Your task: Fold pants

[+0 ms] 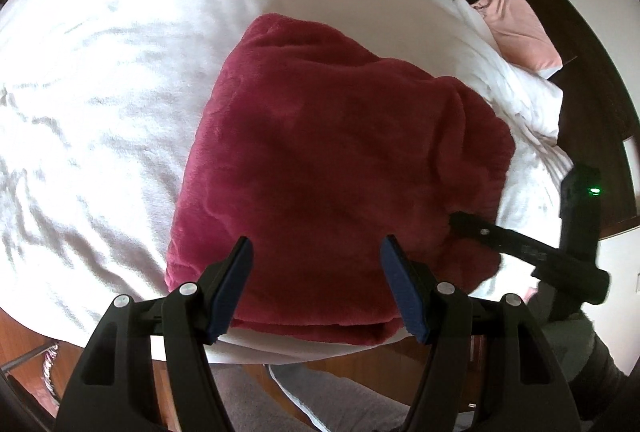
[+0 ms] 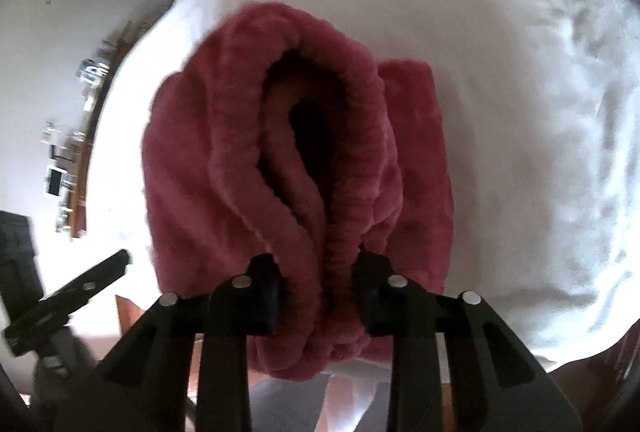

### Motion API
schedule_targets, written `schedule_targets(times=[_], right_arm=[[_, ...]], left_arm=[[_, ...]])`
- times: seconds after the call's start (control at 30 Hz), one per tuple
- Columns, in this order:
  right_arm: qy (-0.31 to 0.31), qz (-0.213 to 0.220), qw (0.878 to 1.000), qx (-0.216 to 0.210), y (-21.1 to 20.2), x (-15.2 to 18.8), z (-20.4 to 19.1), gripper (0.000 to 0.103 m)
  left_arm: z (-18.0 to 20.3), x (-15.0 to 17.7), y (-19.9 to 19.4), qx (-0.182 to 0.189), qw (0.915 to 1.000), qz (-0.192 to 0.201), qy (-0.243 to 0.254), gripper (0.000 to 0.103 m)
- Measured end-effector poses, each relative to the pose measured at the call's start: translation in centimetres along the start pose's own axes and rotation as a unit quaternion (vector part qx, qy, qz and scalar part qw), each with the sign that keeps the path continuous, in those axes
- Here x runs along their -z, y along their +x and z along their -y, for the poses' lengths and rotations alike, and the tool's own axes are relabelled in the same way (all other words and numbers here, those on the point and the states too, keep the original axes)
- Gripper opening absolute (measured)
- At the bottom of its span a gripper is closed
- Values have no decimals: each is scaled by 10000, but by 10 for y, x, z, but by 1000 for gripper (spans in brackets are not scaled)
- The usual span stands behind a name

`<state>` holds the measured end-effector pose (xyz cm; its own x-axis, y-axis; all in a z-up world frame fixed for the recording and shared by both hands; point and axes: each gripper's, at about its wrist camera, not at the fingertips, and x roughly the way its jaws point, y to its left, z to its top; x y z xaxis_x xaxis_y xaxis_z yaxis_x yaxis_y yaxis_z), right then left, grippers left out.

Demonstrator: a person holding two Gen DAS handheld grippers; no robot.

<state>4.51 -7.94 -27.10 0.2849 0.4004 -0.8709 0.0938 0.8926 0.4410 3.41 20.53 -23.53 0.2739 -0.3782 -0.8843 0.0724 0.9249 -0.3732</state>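
The dark red fleece pants (image 1: 328,159) lie folded into a thick block on the white bed (image 1: 100,71), near its front edge. My left gripper (image 1: 316,272) is open and empty just above the front of the block. My right gripper (image 2: 318,296) is shut on the ribbed elastic waistband (image 2: 340,159) of the pants (image 2: 192,191), which bunches up between its fingers. In the left wrist view the right gripper (image 1: 456,220) touches the block's right side. The left gripper also shows at the lower left of the right wrist view (image 2: 120,260).
A pink pillow (image 1: 520,27) and rumpled white bedding (image 1: 520,99) lie at the bed's far right, by a dark headboard (image 1: 592,99). Wooden floor (image 1: 360,360) and the person's grey-clad legs (image 1: 348,404) are below the bed's front edge. A shelf with small items (image 2: 68,167) stands at left.
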Motion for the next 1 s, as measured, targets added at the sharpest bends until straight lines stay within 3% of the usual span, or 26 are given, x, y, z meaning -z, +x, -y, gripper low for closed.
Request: schedule_targets(times=[0.2, 0.37, 0.47, 0.73, 1.0], right_arm=[[235, 351, 9984, -383, -46, 2, 21, 26], [808, -50, 9960, -386, -9, 18, 62, 27], [831, -100, 9959, -350, 8, 22, 66, 28], [638, -92, 9975, -288, 11, 13, 59, 31], [442, -25, 9990, -104, -8, 17, 65, 50]], left_arm=[[1, 0, -2, 10, 10000, 41, 14, 66], [1, 10, 3, 18, 10000, -59, -27, 66], [1, 21, 7, 66, 9998, -158, -39, 66], [-8, 64, 26, 818, 9923, -603, -703, 66], [-6, 74, 43, 996, 9894, -553, -897, 66]])
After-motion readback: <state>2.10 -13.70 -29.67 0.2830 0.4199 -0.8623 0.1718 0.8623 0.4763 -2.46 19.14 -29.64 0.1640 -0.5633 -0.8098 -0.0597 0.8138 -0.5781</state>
